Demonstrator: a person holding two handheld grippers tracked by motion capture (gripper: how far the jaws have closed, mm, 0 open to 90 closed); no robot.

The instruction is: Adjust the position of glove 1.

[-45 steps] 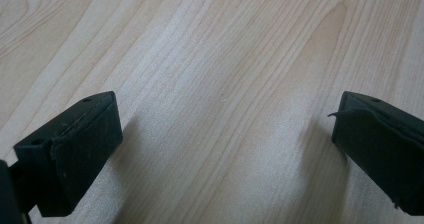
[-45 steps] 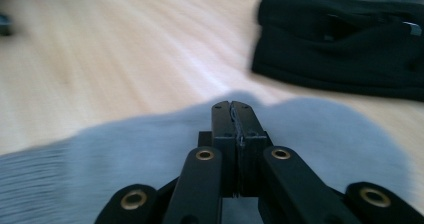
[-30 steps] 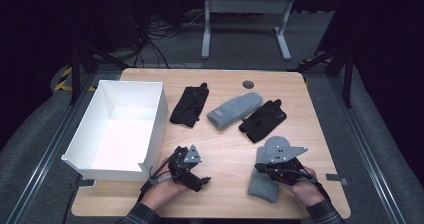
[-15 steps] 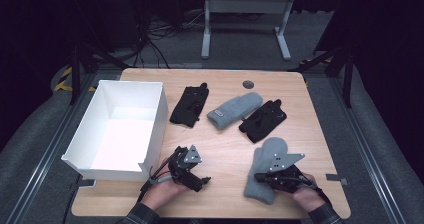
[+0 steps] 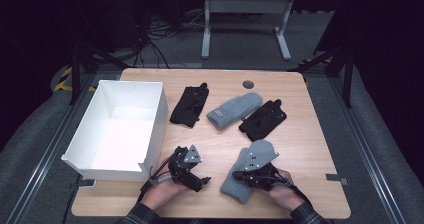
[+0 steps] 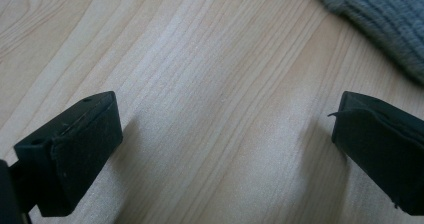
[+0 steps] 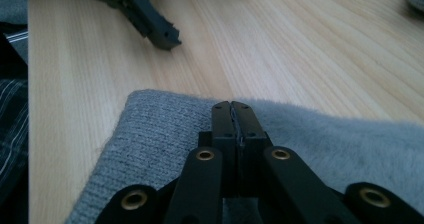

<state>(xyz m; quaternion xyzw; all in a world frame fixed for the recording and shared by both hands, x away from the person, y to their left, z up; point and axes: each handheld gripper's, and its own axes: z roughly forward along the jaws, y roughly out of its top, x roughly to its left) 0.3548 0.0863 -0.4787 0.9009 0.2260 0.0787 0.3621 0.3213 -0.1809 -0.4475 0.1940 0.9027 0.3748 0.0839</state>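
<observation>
Grey mitten (image 5: 248,170) lies directly under the right gripper (image 5: 260,175), jaws pinched shut on its knit, long axis running forward and away from the person. Left gripper (image 5: 192,176), jaws spread wide over bare table (image 5: 310,134), sits just beside the cuff.

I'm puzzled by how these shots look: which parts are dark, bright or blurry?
High view: surroundings nearly black, the white box glares brightest. Left gripper view: soft shadows beside each jaw on the table. Right gripper view: near arms blurred, the grey mitten fairly sharp.
</observation>
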